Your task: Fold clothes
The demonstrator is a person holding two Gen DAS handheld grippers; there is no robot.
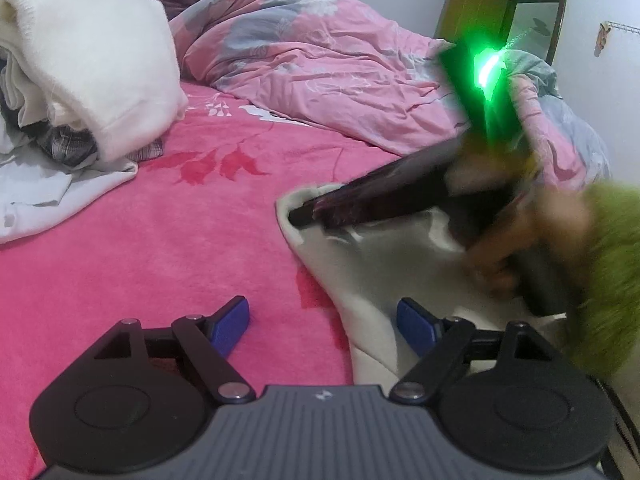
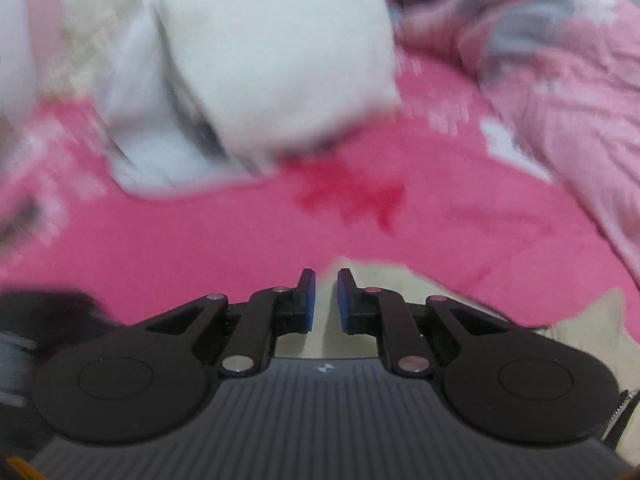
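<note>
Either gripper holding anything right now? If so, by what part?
Left gripper: wide open, nothing held. Right gripper: jaws nearly closed over the cream garment at its edge, but a gap shows and the frame is blurred, so a grip cannot be confirmed.

Cream garment spread flat on pink bed; edge rumpled

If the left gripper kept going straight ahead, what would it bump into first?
Probably the bright pink fleece blanket stretched ahead of the open left gripper; beyond it the crumpled pink floral duvet. The beige garment lies just right of that line; depth is uncertain.
</note>
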